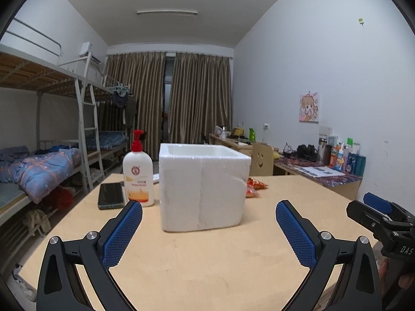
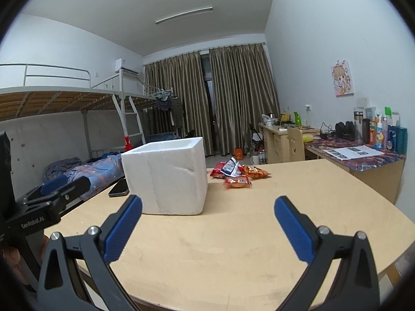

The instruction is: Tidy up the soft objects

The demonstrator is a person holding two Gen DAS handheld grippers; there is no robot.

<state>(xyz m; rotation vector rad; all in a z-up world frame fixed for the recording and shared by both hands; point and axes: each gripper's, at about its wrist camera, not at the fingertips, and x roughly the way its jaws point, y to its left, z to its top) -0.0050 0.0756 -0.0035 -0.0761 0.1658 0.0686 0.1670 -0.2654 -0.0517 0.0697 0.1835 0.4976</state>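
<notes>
A white foam box (image 1: 203,186) (image 2: 167,175) stands open-topped in the middle of the light wooden table (image 1: 207,259) (image 2: 246,233). Several red and orange snack packets (image 2: 238,175) lie in a loose pile behind and to the right of it; in the left wrist view only their edge (image 1: 255,185) peeks past the box. My left gripper (image 1: 208,217) is open and empty, a short way in front of the box. My right gripper (image 2: 207,213) is also open and empty, in front of the box's right corner, with the packets farther back.
A white pump bottle with a red top (image 1: 138,173) and a dark phone (image 1: 111,195) sit left of the box. Bunk beds (image 1: 46,129) line the left wall. A cluttered desk (image 2: 363,153) and a wooden chair (image 2: 295,142) stand to the right.
</notes>
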